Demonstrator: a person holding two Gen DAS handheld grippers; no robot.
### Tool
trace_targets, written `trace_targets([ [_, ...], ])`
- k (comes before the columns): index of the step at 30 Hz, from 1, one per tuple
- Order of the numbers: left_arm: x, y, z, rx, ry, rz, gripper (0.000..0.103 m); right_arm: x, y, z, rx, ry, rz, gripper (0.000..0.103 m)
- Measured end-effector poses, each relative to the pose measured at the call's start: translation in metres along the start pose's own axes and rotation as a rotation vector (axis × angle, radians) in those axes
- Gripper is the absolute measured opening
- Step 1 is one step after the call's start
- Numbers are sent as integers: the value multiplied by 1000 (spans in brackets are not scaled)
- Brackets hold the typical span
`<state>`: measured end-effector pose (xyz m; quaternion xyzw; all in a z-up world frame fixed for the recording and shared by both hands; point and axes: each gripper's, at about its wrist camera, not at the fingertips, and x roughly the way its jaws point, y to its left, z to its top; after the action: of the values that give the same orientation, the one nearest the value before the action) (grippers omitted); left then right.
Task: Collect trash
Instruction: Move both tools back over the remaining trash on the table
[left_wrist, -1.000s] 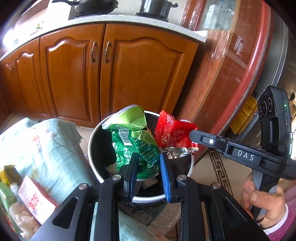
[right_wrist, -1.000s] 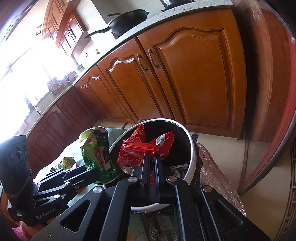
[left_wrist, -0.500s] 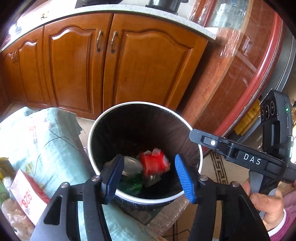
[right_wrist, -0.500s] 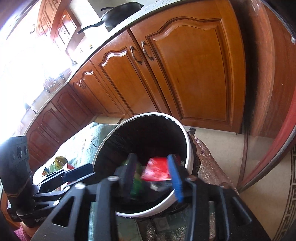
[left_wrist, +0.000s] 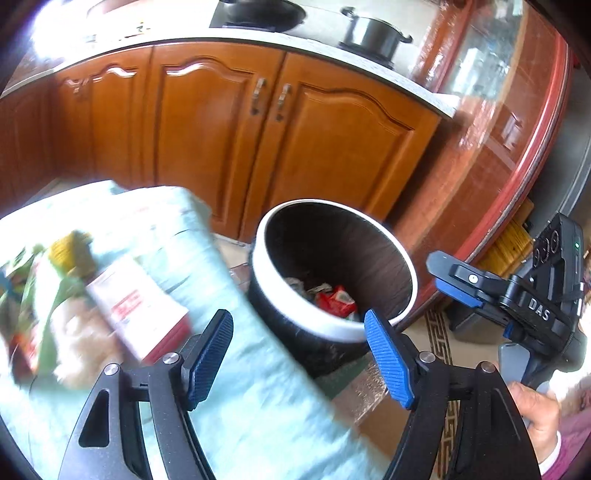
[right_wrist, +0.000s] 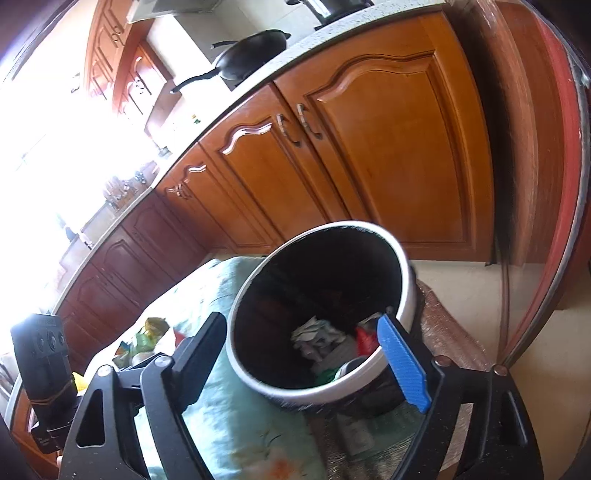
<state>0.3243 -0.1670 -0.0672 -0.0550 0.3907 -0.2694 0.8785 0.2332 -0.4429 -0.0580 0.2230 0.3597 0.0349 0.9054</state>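
Note:
A round dark bin with a white rim (left_wrist: 295, 325) (right_wrist: 408, 284) stands on the floor by the cabinets. A red wrapper (left_wrist: 338, 301) (right_wrist: 364, 338), crumpled paper (right_wrist: 314, 332) and green scraps lie at its bottom. My left gripper (left_wrist: 299, 354) is open and empty, just in front of the bin. My right gripper (right_wrist: 303, 354) is open and empty over the bin's near rim; it also shows in the left wrist view (left_wrist: 458, 284). More trash lies on a pale green cloth (left_wrist: 236, 369) to the left: a white and red packet (left_wrist: 136, 302) and green bags (right_wrist: 147, 339).
Wooden cabinet doors (left_wrist: 325, 147) stand behind the bin. A red-edged round table (left_wrist: 517, 173) curves on the right. A pan (right_wrist: 255, 51) and a pot (left_wrist: 373, 35) sit on the counter. Tiled floor (right_wrist: 472, 291) lies right of the bin.
Both grippers opened and dropped the green bag and red wrapper into the bin. Both have since drawn back, and the left view has swung left toward the cloth.

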Motion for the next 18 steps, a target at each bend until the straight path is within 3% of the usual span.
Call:
trace_targets([
  [18, -117, 74, -78, -148, -59, 147, 73, 16, 76, -67, -86, 110, 97, 90],
])
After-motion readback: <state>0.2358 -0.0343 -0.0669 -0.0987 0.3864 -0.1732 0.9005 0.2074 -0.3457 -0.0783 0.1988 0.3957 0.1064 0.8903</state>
